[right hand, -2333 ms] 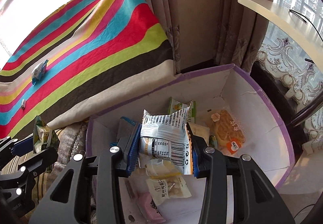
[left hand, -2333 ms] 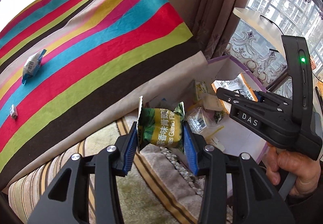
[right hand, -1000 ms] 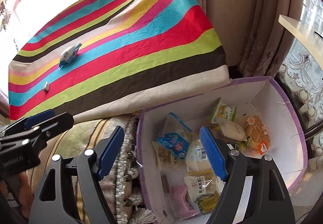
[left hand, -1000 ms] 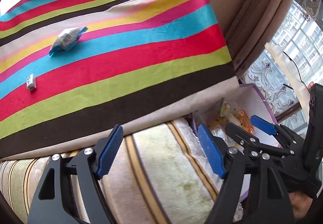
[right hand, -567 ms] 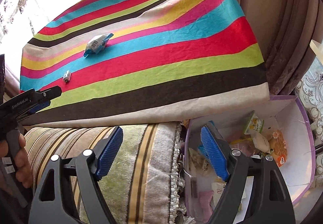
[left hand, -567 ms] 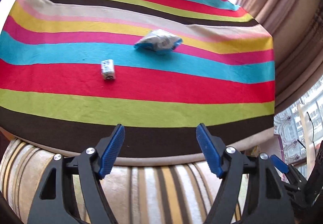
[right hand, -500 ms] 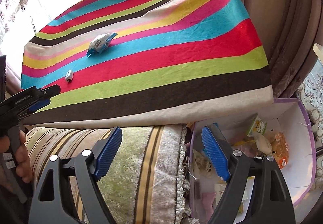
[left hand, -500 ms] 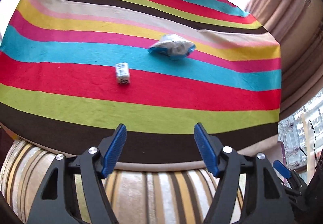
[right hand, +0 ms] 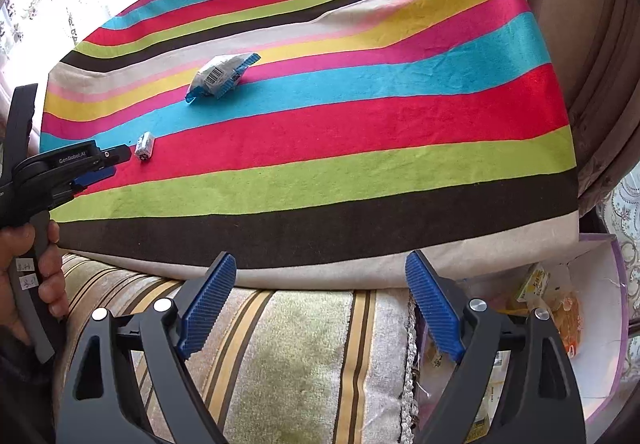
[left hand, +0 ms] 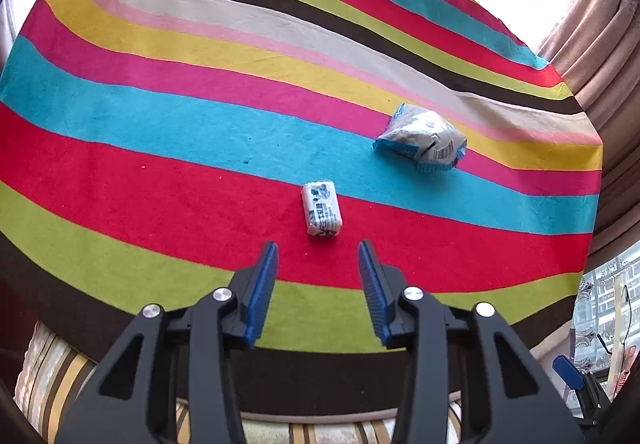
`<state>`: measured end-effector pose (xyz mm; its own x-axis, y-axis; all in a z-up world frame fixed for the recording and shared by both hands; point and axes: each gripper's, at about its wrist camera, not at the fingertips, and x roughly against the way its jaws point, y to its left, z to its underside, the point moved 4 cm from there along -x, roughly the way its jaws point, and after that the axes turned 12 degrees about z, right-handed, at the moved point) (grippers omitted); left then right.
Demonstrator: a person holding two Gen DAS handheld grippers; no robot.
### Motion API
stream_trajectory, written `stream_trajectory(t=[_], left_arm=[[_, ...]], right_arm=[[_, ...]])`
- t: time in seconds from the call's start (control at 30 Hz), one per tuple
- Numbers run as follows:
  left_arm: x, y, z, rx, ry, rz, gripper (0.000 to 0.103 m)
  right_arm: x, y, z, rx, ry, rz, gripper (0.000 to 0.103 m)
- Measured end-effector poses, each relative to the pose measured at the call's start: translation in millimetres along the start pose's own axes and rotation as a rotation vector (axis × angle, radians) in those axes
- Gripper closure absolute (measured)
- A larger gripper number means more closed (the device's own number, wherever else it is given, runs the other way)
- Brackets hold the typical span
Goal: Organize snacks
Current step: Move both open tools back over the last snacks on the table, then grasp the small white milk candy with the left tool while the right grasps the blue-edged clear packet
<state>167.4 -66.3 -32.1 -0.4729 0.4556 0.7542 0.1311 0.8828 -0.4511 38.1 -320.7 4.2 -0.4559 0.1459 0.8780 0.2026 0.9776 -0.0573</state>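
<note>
A small white wrapped snack [left hand: 322,208] lies on the red stripe of the striped tablecloth [left hand: 160,147]. My left gripper [left hand: 318,256] is open and empty, its tips just short of that snack. A larger blue-and-white snack bag [left hand: 424,137] lies further back on the right. In the right wrist view the small snack [right hand: 144,146] and the bag [right hand: 218,77] lie at the left, with my left gripper [right hand: 114,161] beside the small snack. My right gripper [right hand: 320,300] is open and empty over the striped sofa arm.
A purple-edged box [right hand: 618,284] holding several snack packets stands low at the right, beside the table. A striped sofa cushion [right hand: 304,364] lies below the table edge. Curtains [right hand: 592,63] hang at the right.
Both grippers let go of their snack packs over the box and opened. The left gripper swung to the table and closed in on the small snack; the right pulled back from the box.
</note>
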Motion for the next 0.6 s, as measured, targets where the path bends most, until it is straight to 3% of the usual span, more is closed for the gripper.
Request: stream_trajectory(t=[0.17,0.27,0.43,0.6], left_arm=[[-7.8,3.0,-11.8,-0.047,0.015,-0.003,0.062],[-11.9,5.5,-12.9,-0.161,0.083,-0.034,0.046],[-16.6,7.8,-13.1,-0.354,0.115,-0.143,0.044],[-31.6,3.4,-17.4,-0.49,0.146,-0.121,0.044]], right_arm=[[-8.5,14.2,-12.8,0.015,0.004,-0.008,0.018],[-14.7,22.6,-18.8,0.027,0.009,-0.019,0.018],[-25.1,36.9,-32.3,0.038,0.014,-0.034,0.018],[-29.7,51.9,-45.6,0.056,0.004,-0.042,0.018]])
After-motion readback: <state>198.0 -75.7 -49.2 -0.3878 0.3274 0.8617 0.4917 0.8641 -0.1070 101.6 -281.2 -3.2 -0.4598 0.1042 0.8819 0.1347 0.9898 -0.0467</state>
